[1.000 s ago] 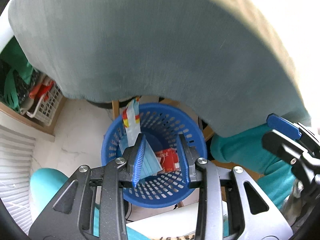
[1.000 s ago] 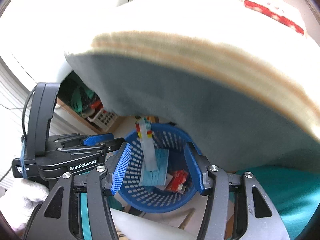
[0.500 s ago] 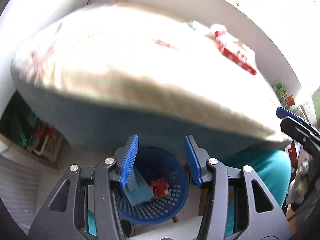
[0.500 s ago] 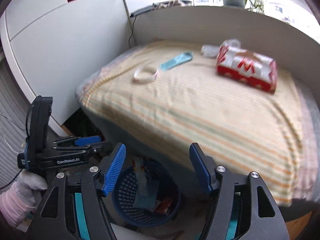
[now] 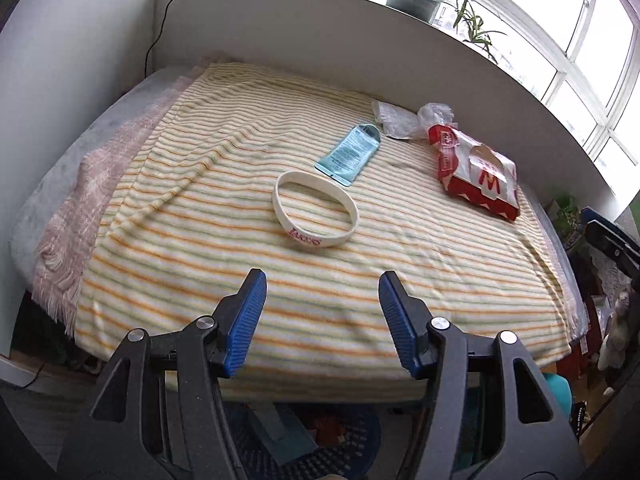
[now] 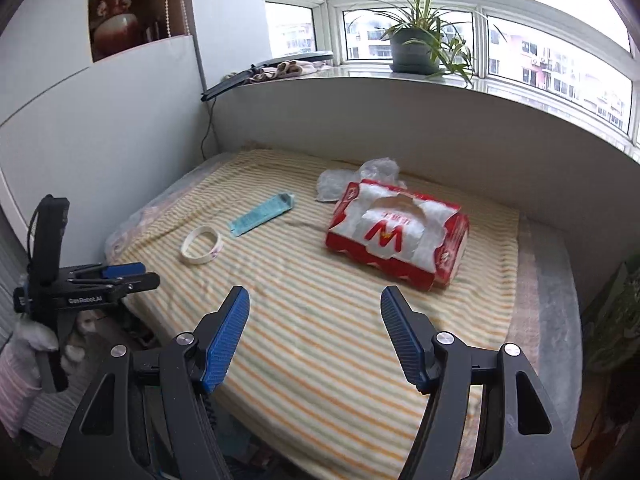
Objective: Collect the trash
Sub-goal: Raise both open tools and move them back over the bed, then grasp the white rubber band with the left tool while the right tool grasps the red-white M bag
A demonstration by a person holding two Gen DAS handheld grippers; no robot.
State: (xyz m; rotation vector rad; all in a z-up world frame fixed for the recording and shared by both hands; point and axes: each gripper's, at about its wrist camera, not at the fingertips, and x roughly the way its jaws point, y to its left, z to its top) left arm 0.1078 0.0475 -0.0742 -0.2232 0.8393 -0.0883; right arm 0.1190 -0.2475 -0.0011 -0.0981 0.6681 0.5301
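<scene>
On the striped blanket [image 5: 224, 240] lie a light blue wrapper [image 5: 349, 155] [image 6: 261, 214], a crumpled clear plastic bag [image 5: 394, 119] [image 6: 340, 178], a white wristband [image 5: 314, 214] [image 6: 201, 245] and a red tissue pack [image 5: 476, 170] [image 6: 396, 236]. My left gripper [image 5: 322, 322] is open and empty above the blanket's near edge; it also shows in the right wrist view [image 6: 116, 276]. My right gripper [image 6: 315, 336] is open and empty over the near part of the blanket. The blue trash basket [image 5: 308, 452] with some trash sits below the bed edge.
A white wall panel [image 6: 100, 132] stands at the left and a curved sill wall [image 6: 400, 120] behind the bed. A potted plant [image 6: 416, 46] stands on the sill. A cable [image 5: 154, 44] hangs at the back left corner.
Both grippers rose from over the blue basket under the bed edge to above the blanket. The bed top with its items has come into view and the basket dropped low.
</scene>
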